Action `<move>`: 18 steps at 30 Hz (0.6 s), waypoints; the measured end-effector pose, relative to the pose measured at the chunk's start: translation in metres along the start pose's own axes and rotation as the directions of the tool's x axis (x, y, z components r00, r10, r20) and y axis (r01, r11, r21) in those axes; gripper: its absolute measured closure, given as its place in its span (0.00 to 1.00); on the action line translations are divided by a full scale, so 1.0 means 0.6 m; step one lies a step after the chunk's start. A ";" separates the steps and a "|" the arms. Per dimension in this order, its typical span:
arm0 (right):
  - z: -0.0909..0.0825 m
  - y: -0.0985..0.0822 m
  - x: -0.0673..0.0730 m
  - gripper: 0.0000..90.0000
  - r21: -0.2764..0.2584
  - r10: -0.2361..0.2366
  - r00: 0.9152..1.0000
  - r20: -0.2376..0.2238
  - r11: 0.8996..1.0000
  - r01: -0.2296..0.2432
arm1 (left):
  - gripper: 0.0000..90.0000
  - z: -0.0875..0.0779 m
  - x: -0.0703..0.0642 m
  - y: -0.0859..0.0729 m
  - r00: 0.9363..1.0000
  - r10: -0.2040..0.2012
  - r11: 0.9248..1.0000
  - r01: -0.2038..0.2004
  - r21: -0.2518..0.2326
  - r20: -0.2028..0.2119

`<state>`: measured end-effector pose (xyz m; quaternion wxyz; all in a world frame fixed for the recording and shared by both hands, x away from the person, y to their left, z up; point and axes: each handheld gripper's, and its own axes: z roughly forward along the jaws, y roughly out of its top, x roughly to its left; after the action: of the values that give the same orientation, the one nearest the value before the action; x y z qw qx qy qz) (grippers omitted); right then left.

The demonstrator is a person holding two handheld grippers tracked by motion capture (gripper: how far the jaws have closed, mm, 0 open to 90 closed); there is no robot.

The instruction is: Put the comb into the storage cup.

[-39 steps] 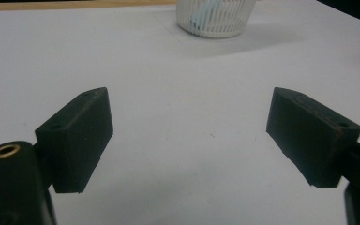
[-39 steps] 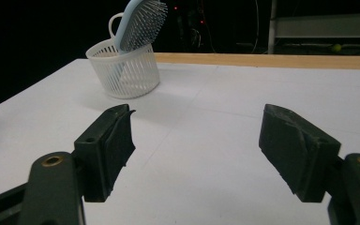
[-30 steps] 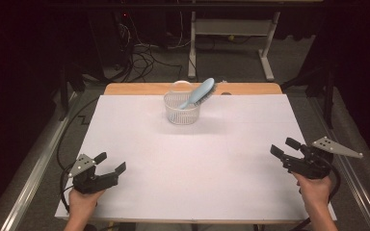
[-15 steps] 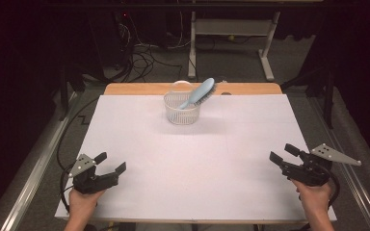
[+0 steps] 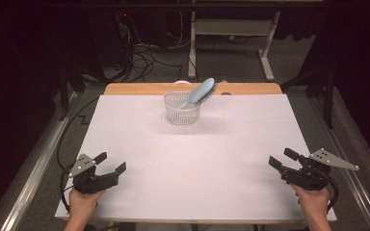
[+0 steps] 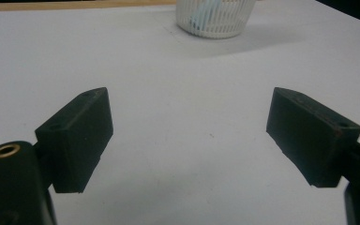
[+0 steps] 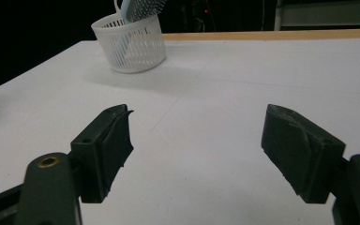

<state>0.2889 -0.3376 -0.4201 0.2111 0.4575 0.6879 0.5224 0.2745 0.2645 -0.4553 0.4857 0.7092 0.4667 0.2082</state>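
A white mesh basket (image 5: 181, 109) stands at the far middle of the white table top (image 5: 197, 159). A light blue hairbrush (image 5: 200, 93) leans in it, head up and tilted right. My left gripper (image 5: 111, 162) hovers near the front left corner, open and empty, with the basket (image 6: 215, 18) far ahead past its own jaws (image 6: 190, 101). At the front right my right gripper (image 5: 281, 157) is also open, holding nothing. In the right gripper view (image 7: 197, 112), the basket (image 7: 131, 42) and brush (image 7: 140, 7) sit far off to the upper left.
A strip of bare wood (image 5: 139, 89) shows along the table's far edge. Behind it lie tangled cables (image 5: 139, 53) and a metal frame's legs (image 5: 267, 53) on the floor. A rail (image 5: 38, 163) runs along the table's left side.
The right hand has drifted slightly toward the front edge of the table. The left hand, basket and brush stayed put.
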 end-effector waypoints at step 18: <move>0.005 -0.024 0.005 0.27 0.015 -0.013 1.000 0.001 1.000 0.013 | 0.16 0.000 -0.001 0.000 1.000 0.002 1.000 -0.002 -0.002 0.000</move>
<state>0.2840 -0.3340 -0.4338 0.2112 0.4551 0.6947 0.5155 0.2743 0.2643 -0.4552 0.4862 0.7092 0.4658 0.2092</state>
